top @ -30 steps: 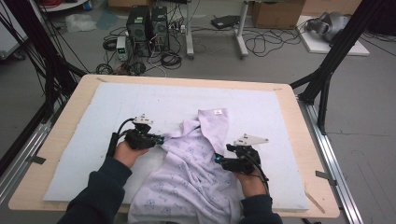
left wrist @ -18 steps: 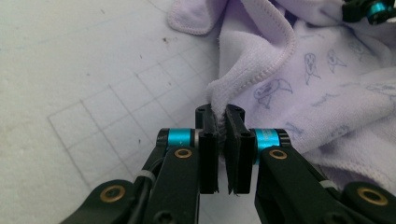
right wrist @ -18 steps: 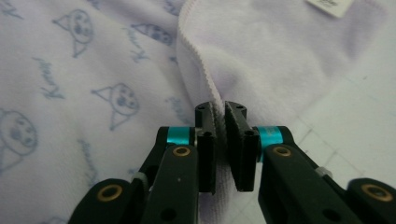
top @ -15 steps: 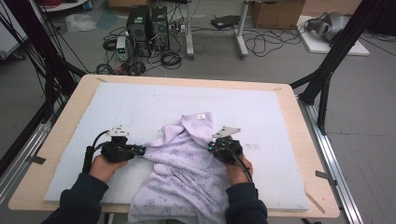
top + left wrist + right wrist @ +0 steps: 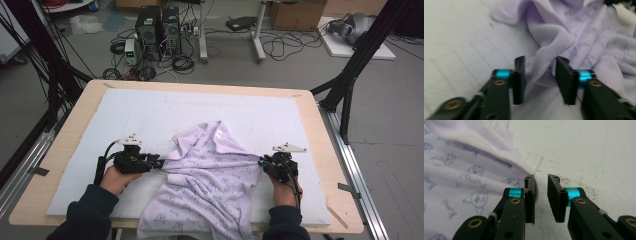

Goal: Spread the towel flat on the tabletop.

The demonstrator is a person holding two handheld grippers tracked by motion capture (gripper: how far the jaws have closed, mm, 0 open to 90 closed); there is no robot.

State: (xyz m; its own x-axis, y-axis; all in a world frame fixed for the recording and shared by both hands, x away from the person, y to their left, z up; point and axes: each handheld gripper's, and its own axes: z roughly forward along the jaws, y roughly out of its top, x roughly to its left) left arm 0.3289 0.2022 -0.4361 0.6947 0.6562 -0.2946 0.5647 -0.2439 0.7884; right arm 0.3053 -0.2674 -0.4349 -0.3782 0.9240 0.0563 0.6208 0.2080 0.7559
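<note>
Lilac printed garment, rumpled on the white mat toward the table's near edge, its hem hanging over that edge. Since a second ago the fabric has been drawn out sideways. Left gripper: jaws just opened, a ribbed fold lying loose between them. Right gripper: jaws slightly apart, just opening, the garment's edge beside one pad, ungripped. Judged: spreading pull finished, cloth being released.

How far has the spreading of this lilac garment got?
Done: the garment is stretched sideways between the left tongs and the right tongs. In hand: both tongs have just been opening, pads off the cloth. Left: its lower part is bunched and hangs over the table edge.
</note>
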